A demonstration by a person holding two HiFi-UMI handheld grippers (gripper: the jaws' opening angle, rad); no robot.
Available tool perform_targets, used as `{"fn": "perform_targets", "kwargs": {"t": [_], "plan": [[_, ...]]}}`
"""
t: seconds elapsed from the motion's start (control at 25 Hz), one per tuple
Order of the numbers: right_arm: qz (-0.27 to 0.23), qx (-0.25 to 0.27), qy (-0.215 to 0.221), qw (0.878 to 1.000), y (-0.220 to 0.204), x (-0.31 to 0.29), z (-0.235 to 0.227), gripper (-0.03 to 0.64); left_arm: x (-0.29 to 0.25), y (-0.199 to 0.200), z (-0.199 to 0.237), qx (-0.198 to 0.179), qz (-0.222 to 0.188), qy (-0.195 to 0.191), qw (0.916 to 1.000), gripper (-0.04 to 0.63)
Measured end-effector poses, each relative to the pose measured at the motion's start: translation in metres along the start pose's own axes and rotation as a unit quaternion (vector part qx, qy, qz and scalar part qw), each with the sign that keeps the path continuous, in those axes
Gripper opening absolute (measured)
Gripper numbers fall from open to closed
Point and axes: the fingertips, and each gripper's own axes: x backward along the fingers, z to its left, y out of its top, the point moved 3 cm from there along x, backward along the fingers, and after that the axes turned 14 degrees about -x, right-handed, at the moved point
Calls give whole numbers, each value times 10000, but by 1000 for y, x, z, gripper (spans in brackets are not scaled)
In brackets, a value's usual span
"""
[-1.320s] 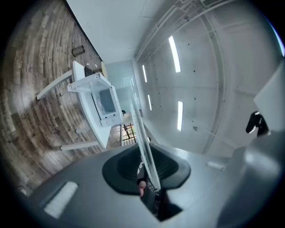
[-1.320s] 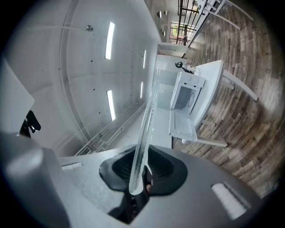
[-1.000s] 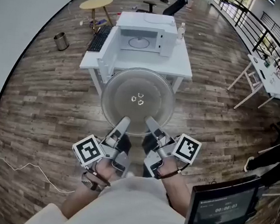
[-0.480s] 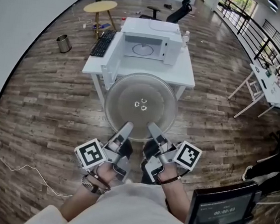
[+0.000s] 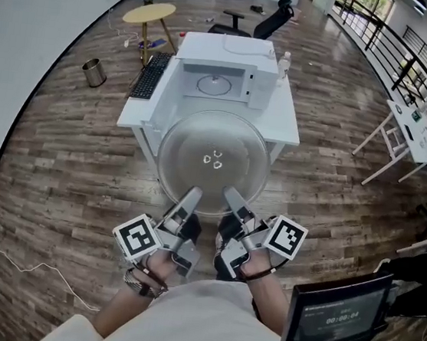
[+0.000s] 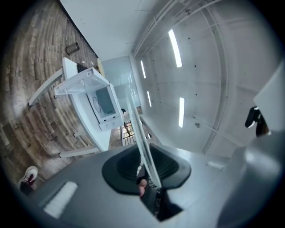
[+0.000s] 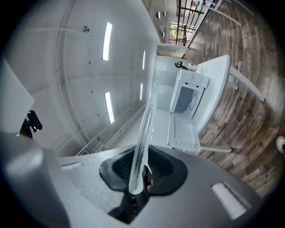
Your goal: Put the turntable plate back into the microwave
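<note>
You hold the turntable plate [image 5: 212,158] flat in the air, face up, over the near edge of the bench [image 5: 285,124]. It is round, so no side is longer. The left gripper [image 5: 192,196] and the right gripper [image 5: 230,196] each have their fingers pinched on its near rim. The microwave [image 5: 229,71] stands open behind it.
</note>
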Motion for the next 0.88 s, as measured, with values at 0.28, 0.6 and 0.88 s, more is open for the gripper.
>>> {"fn": "perform_targets", "kwargs": {"t": [0.28,0.6,0.88], "plan": [[93,35,-4,10000,48,-33,-3,49,-52,20,15,-36,-40,-37,10000,75],[270,29,9,9996,100,-77,-8,51,-107,47,35,-75,-147,19,9999,75],[359,36,41,9993,141,-102,-14,51,-150,62,48,-112,-236,-12,9997,75]]}}
